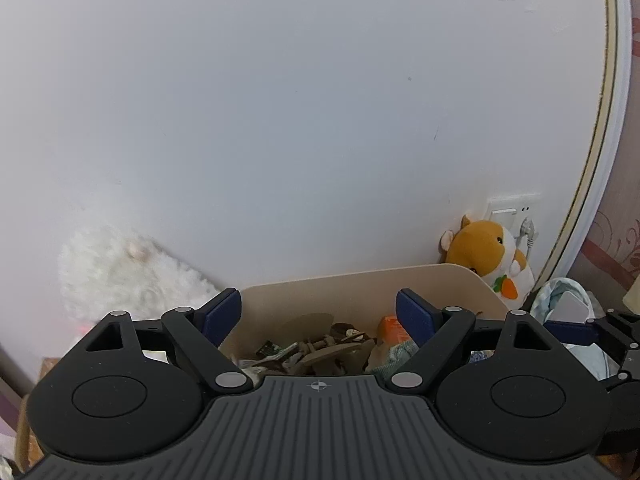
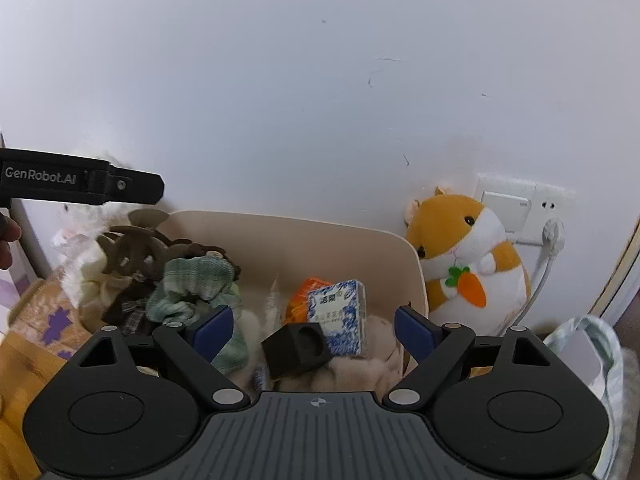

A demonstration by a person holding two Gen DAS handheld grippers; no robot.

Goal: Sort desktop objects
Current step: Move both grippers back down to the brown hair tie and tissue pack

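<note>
A beige bin [image 2: 304, 236] stands against the white wall, filled with several objects: a blue-and-white patterned box [image 2: 344, 316], a black cube with a round hole [image 2: 296, 350], an orange packet [image 2: 308, 292], a green knitted cloth [image 2: 196, 288] and brown wooden cut-outs [image 2: 132, 252]. My right gripper [image 2: 314, 330] is open and empty, held just above the bin's front. My left gripper [image 1: 318, 314] is open and empty over the same bin [image 1: 360, 288], where the wooden pieces [image 1: 320, 346] and the orange packet [image 1: 394, 330] show.
An orange-and-white hamster plush [image 2: 468, 256] with a carrot sits right of the bin by a wall socket [image 2: 520, 208] with a plug. A white fluffy item [image 1: 120, 276] lies left. A pale bag [image 2: 584, 356] sits at the right. The left gripper's body [image 2: 80, 182] shows at left.
</note>
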